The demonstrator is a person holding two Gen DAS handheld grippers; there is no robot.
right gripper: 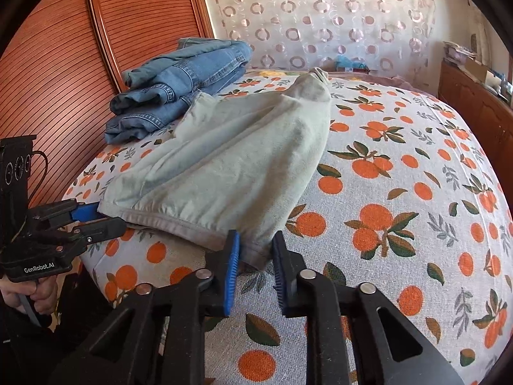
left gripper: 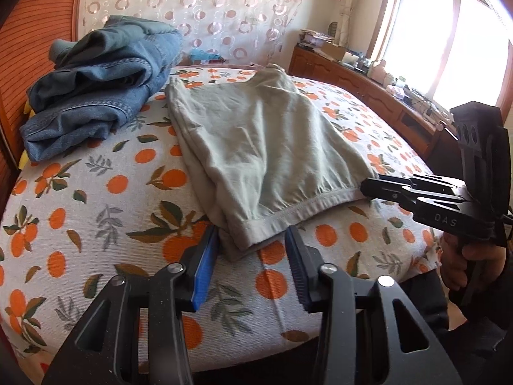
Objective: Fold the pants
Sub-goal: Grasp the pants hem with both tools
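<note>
Pale green pants [left gripper: 256,141] lie folded flat on the orange-print bed cover [left gripper: 96,192], their hemmed edge toward me; they also show in the right wrist view [right gripper: 231,163]. My left gripper [left gripper: 251,240] is open, its jaws either side of the near left corner of the hem, not closed on it. It also shows from the side in the right wrist view [right gripper: 102,218]. My right gripper [right gripper: 256,250] is open, its jaws straddling the near right corner of the hem. In the left wrist view the right gripper [left gripper: 368,186] sits at that corner.
A pile of folded blue jeans [left gripper: 99,86] lies at the back left of the bed, next to the wooden headboard [right gripper: 64,64]. A wooden sideboard [left gripper: 368,86] with clutter runs along the right under the window. A patterned curtain [right gripper: 320,16] hangs behind.
</note>
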